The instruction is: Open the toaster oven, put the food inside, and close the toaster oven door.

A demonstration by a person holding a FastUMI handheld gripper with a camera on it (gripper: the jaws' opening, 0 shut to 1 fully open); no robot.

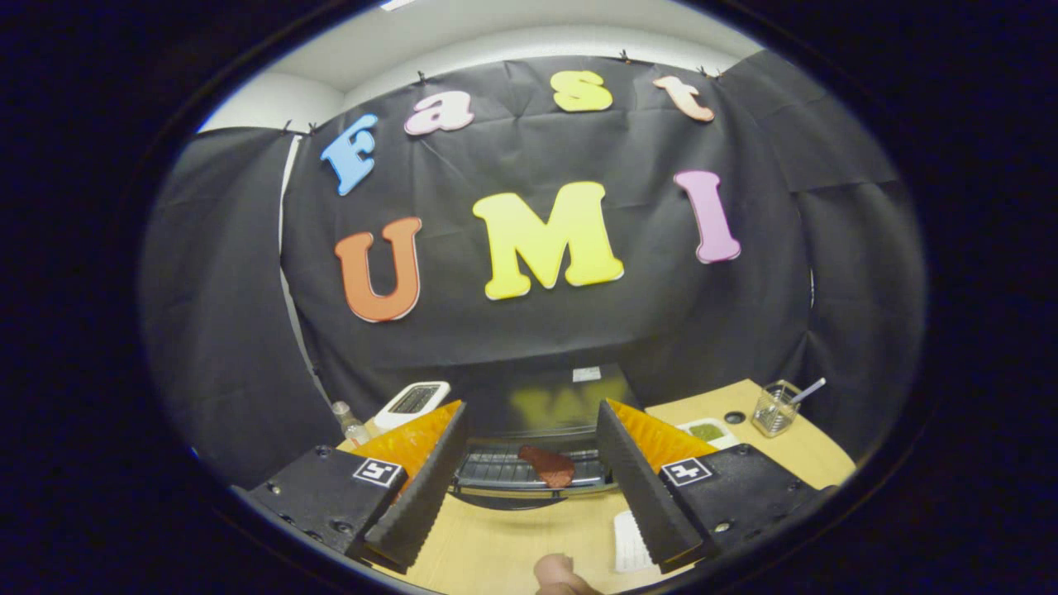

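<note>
The black toaster oven (pixel 545 397) stands on the wooden table just beyond my fingers, its glossy top facing me. A reddish-brown piece of food (pixel 547 465) lies on the wire rack (pixel 496 471) at the oven's front, seen between my two fingers. I cannot tell how the oven door stands. My gripper (pixel 533 413) is open above the table, short of the rack, with nothing held between its fingers.
A white device (pixel 411 402) and a small bottle (pixel 351 426) stand left of the oven. To its right are a white dish with green contents (pixel 707 431) and a glass cup holding a stick (pixel 775 409). A paper slip (pixel 632 541) and a person's fingertip (pixel 558 574) are close below me.
</note>
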